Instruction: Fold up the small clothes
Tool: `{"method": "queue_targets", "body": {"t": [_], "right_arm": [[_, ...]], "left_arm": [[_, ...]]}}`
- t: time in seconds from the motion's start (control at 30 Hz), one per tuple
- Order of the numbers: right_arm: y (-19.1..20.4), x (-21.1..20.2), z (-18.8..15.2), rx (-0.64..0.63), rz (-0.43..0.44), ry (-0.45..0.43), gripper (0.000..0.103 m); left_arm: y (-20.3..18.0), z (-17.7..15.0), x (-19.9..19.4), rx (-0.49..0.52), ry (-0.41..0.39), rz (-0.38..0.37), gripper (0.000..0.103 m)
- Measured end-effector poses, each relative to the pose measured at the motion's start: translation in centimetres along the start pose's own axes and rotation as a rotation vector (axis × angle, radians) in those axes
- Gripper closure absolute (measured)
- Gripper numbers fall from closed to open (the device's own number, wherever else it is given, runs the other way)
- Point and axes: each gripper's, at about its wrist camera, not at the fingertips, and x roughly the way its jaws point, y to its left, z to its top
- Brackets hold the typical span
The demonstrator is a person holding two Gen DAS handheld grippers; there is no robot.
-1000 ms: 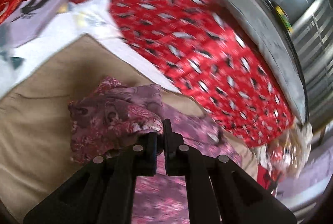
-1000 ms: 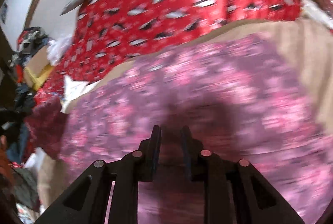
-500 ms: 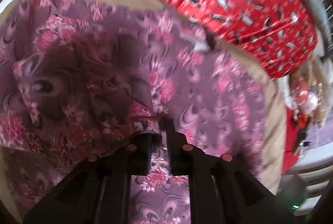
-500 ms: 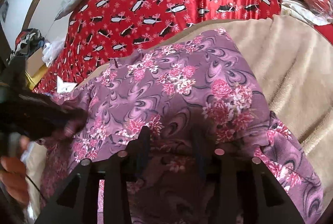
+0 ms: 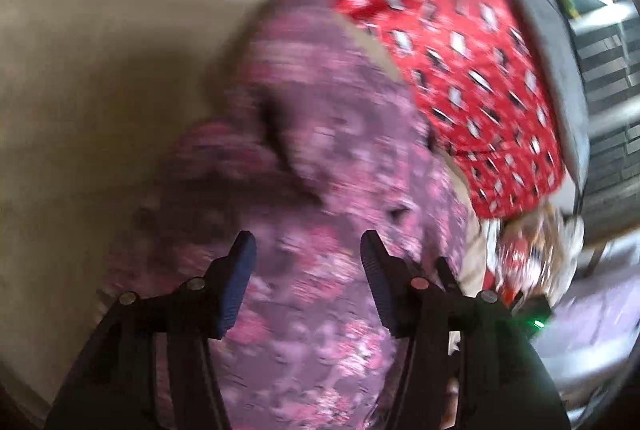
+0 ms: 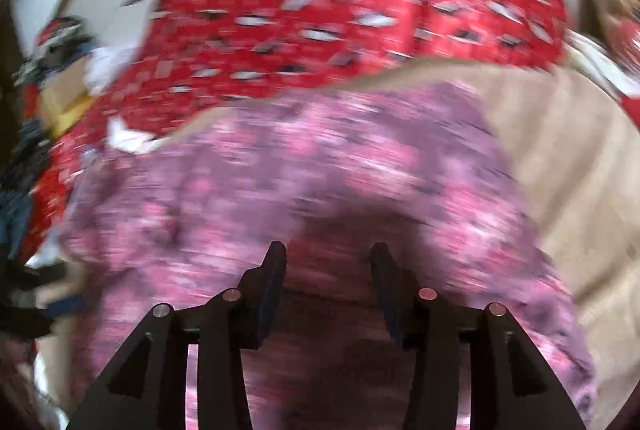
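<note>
A purple and pink floral garment (image 5: 340, 158) lies on a beige blanket (image 5: 100, 50); both views are motion-blurred. My left gripper (image 5: 306, 250) is open and empty just above the garment, which has a folded-over layer at its left side. In the right wrist view the same garment (image 6: 300, 170) spreads across the beige blanket (image 6: 572, 150). My right gripper (image 6: 328, 258) is open and empty over the near part of the garment, where its shadow falls.
A red patterned bedspread (image 5: 460, 42) (image 6: 340, 10) lies beyond the blanket. Clutter sits at the bed's right end in the left wrist view (image 5: 532, 242), and a pile of clothes (image 6: 52, 46) at the far left in the right wrist view.
My left gripper was shut on a fold of the garment, carried it over, and has now opened and let go. My right gripper has opened wider. Both are moving.
</note>
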Motion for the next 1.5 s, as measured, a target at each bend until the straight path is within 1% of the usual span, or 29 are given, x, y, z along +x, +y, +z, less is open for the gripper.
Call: {"method": "queue_targets", "body": {"t": [0.03,0.1,0.17,0.2,0.23,0.37,0.4,0.43,0.5,0.53,0.6,0.7,0.77,0.8,0.83,0.9,0.93,0.97,1.0,1.07,1.1,1.13,1.17,1.2,1.3,1.33,1.4,1.47,1.5], "right_arm": [[1.7,0.0,0.4,-0.036,0.028,0.003,0.056],[4.8,0.4,0.9,-0.105,0.072,0.012,0.054],[7.7,0.9,1.0,-0.186,0.104,0.018,0.050],[9.0,1.4,1.0,-0.237,0.099,0.024,0.046],[10.5,2.2,0.8,-0.307,0.082,0.038,0.046],[13.3,5.0,0.1,-0.460,0.028,0.087,0.047],[13.8,5.4,0.0,-0.489,0.018,0.085,0.050],[14.2,5.7,0.0,-0.518,0.026,0.086,0.068],[14.2,6.0,0.4,-0.506,0.059,0.107,0.093],[13.7,5.8,0.9,-0.460,0.088,0.114,0.093],[12.8,5.3,1.9,-0.374,0.127,0.095,0.094],[8.0,3.2,3.4,-0.090,0.223,0.046,0.095],[3.4,1.7,3.4,0.141,0.282,0.008,0.095],[1.5,1.2,3.1,0.225,0.295,-0.002,0.095],[-1.2,0.8,2.5,0.335,0.301,-0.011,0.095],[-4.6,0.4,1.5,0.447,0.278,-0.005,0.093],[-6.4,0.3,0.8,0.504,0.264,0.014,0.089],[-8.0,0.1,0.1,0.556,0.239,0.031,0.089],[-9.1,-0.4,-0.5,0.591,0.213,0.029,0.089],[-10.6,-2.1,-1.2,0.623,0.188,-0.022,0.087],[-10.7,-2.8,-1.3,0.619,0.186,-0.046,0.080],[-10.7,-3.4,-1.2,0.608,0.196,-0.067,0.068],[-10.4,-3.6,-0.8,0.589,0.203,-0.081,0.062],[-9.8,-3.5,-0.2,0.555,0.204,-0.086,0.052],[-6.7,-1.9,1.3,0.423,0.192,-0.040,0.050],[-4.9,-1.0,1.9,0.330,0.156,-0.016,0.050],[-1.9,-0.2,2.5,0.181,0.089,0.000,0.050],[1.1,0.1,2.3,0.021,0.044,-0.032,0.052],[2.3,0.7,2.4,-0.053,-0.003,-0.030,0.052]], "left_arm": [[0.8,0.4,0.4,-0.039,0.019,-0.006,0.050],[2.0,1.2,0.9,-0.106,0.042,-0.059,0.050],[2.2,1.7,0.8,-0.124,0.042,-0.086,0.050],[2.2,1.9,0.6,-0.121,0.040,-0.090,0.050],[2.1,2.1,0.5,-0.117,0.038,-0.097,0.050],[2.3,2.8,0.5,-0.122,0.037,-0.114,0.050],[2.2,3.0,0.8,-0.133,0.042,-0.120,0.050],[2.3,3.1,0.8,-0.143,0.046,-0.127,0.050],[2.5,3.2,1.0,-0.157,0.051,-0.131,0.050],[2.3,3.3,1.1,-0.156,0.053,-0.131,0.050],[2.1,3.2,1.1,-0.148,0.051,-0.125,0.050],[1.8,3.0,1.2,-0.138,0.046,-0.118,0.050],[1.6,3.0,1.4,-0.138,0.056,-0.117,0.050],[1.5,2.9,1.6,-0.134,0.062,-0.115,0.050],[1.3,2.8,1.7,-0.129,0.063,-0.105,0.050],[0.8,2.8,1.8,-0.116,0.059,-0.082,0.050],[0.7,2.8,1.8,-0.111,0.061,-0.075,0.050],[0.6,2.7,1.8,-0.111,0.063,-0.076,0.050],[0.6,2.7,1.8,-0.111,0.064,-0.079,0.050],[0.4,2.5,1.8,-0.107,0.062,-0.080,0.050],[0.2,2.4,1.9,-0.102,0.064,-0.074,0.050],[0.1,2.3,2.1,-0.100,0.067,-0.069,0.050],[0.0,2.3,2.3,-0.098,0.071,-0.064,0.050],[-0.2,2.3,2.5,-0.096,0.074,-0.060,0.050],[-0.7,2.2,2.9,-0.086,0.075,-0.048,0.050],[-0.8,2.2,2.9,-0.081,0.077,-0.045,0.050],[-0.9,2.2,2.9,-0.076,0.078,-0.044,0.050],[-0.8,2.2,3.0,-0.077,0.077,-0.044,0.050],[-0.8,2.3,3.1,-0.080,0.077,-0.043,0.050]]}}
